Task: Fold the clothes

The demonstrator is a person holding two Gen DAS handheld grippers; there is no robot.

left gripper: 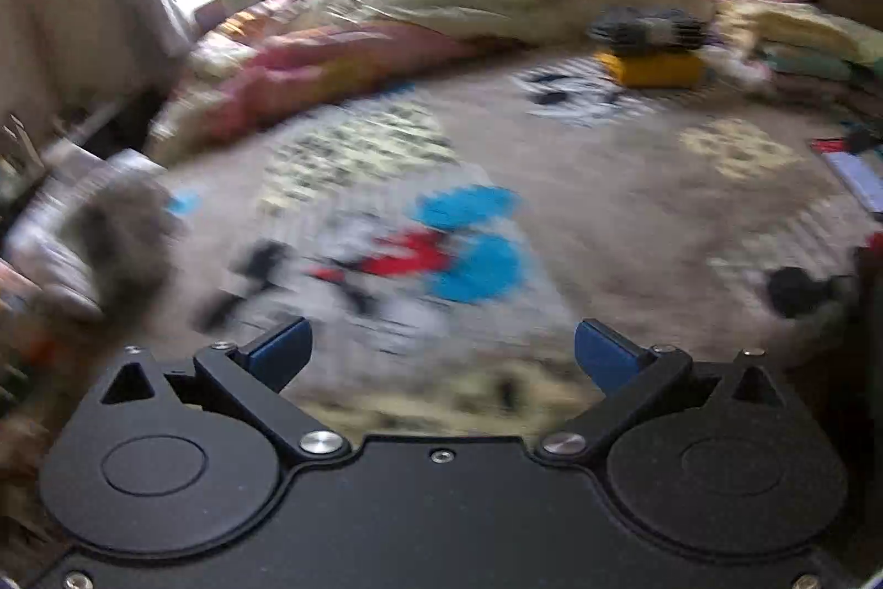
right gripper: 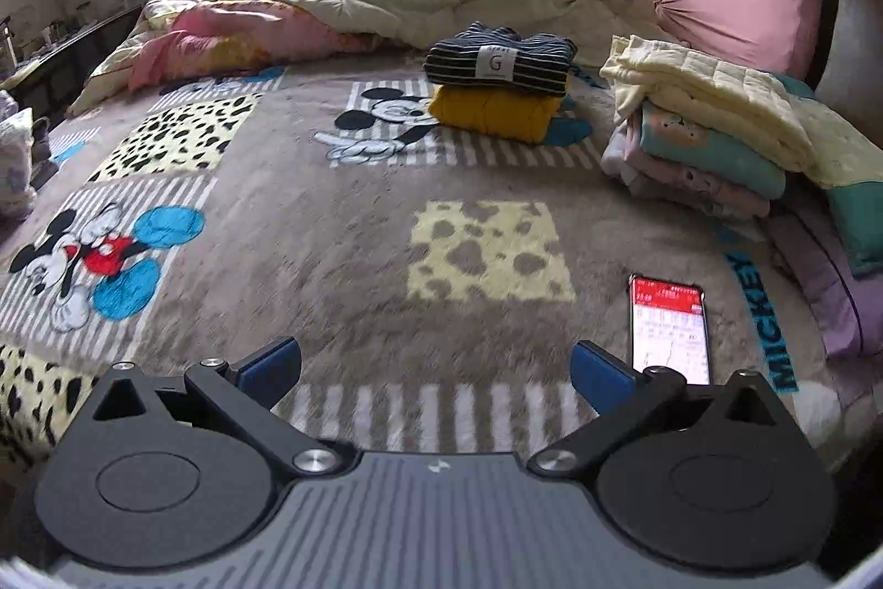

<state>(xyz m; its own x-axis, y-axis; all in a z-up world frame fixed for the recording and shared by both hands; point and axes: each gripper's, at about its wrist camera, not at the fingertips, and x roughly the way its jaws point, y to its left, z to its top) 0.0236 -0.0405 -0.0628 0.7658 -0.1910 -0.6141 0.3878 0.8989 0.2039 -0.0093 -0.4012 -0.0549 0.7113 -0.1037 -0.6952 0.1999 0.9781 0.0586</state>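
Right wrist view: a folded striped garment [right gripper: 499,62] sits squarely on a folded yellow one [right gripper: 494,114] far across the blanket [right gripper: 342,258], beside a taller folded pile [right gripper: 701,142]. The right gripper [right gripper: 436,371] and left gripper [left gripper: 441,351] both hang spread and empty above the blanket.

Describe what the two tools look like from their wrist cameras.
Both have black bodies with round discs, silver pivot screws and blue finger pads. The left tool has a plain black centre plate; the right tool has a grey ribbed one with a small white mark.
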